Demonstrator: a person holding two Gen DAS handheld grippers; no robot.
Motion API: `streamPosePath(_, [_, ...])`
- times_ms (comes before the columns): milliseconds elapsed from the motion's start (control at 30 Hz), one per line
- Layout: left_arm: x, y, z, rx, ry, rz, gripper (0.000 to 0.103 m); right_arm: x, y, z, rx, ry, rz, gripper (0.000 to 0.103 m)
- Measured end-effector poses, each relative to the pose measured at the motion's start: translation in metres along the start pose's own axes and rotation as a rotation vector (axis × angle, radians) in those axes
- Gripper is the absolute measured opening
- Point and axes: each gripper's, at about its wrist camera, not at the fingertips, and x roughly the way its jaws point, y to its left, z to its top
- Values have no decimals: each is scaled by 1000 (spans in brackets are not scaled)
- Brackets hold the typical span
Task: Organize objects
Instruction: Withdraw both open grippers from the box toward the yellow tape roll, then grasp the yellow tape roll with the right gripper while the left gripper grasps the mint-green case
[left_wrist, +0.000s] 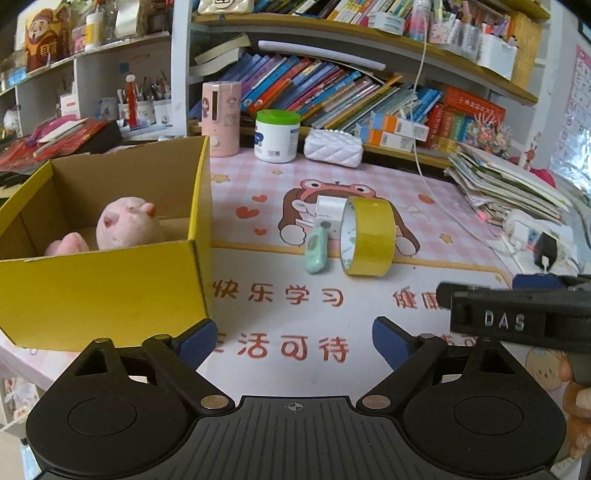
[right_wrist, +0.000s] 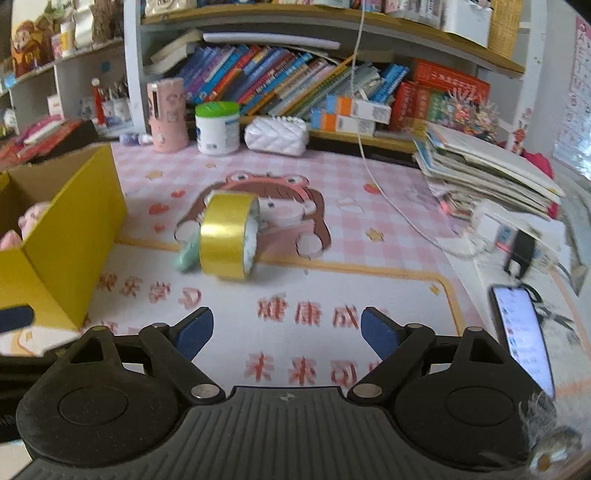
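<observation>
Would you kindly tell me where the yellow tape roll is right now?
The yellow tape roll stands on edge mid-mat in both wrist views, right of the yellow box, with the mint cutter at its left side.

a yellow tape roll (left_wrist: 366, 236) stands on edge ahead of the left gripper (left_wrist: 294, 338), a mint utility knife (left_wrist: 315, 251) touching its left. further left, a pink plush pig (left_wrist: 127, 225) lies inside the yellow box (left_wrist: 110, 291).

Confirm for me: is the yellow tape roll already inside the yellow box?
No, the yellow tape roll stands on edge on the pink desk mat, right of the yellow box, which holds only a pink plush toy.
</observation>
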Motion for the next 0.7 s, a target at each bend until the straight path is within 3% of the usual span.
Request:
streamPosePath(233, [18,-12,9,-12,11,39,90,30,-4,29,-27,-21,121,86])
streamPosePath(700, [39,-28,19,-6,34,124,90,109,24,71,-113,57,276,81])
